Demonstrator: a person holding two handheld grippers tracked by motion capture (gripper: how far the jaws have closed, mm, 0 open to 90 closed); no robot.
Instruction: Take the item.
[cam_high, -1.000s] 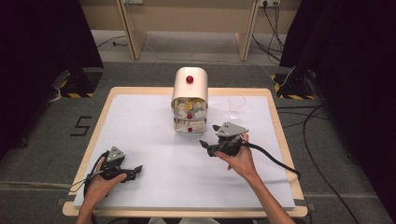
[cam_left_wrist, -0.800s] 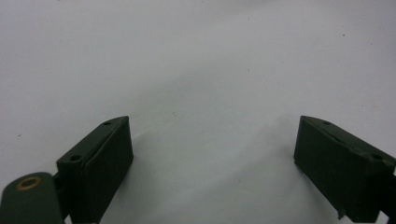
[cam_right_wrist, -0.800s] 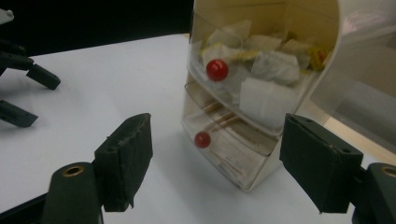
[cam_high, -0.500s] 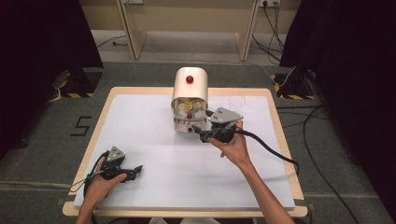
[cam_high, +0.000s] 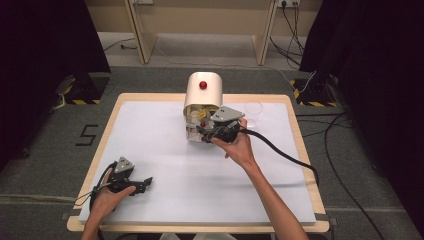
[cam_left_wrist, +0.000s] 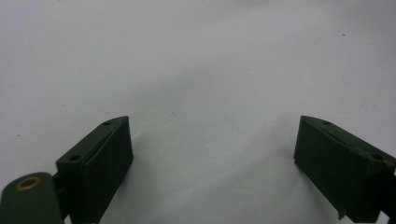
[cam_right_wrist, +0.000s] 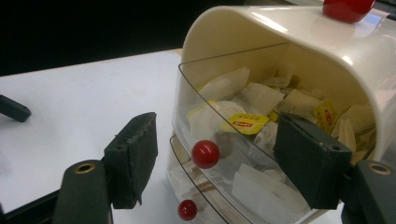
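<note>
A cream tea-bag dispenser (cam_high: 202, 95) with a red knob on top stands at the table's far middle. Its upper clear drawer (cam_right_wrist: 243, 140) holds several tea bags (cam_right_wrist: 245, 122) with yellow tags and has a red knob (cam_right_wrist: 205, 154). A lower drawer's red knob (cam_right_wrist: 187, 209) sits beneath it. My right gripper (cam_high: 207, 132) is at the dispenser's front, open, its jaws standing either side of the upper knob (cam_right_wrist: 215, 123) without touching it. My left gripper (cam_high: 143, 182) rests open near the table's front left, with bare white table between its jaws (cam_left_wrist: 212, 123).
A clear empty cup (cam_high: 254, 109) stands just right of the dispenser, behind the right hand. The right gripper's black cable (cam_high: 285, 152) trails off the table's right side. The white mat (cam_high: 165, 150) covers the wooden table.
The right gripper has moved forward and left from mid-table up to the dispenser's drawers. The left gripper has stayed put.
</note>
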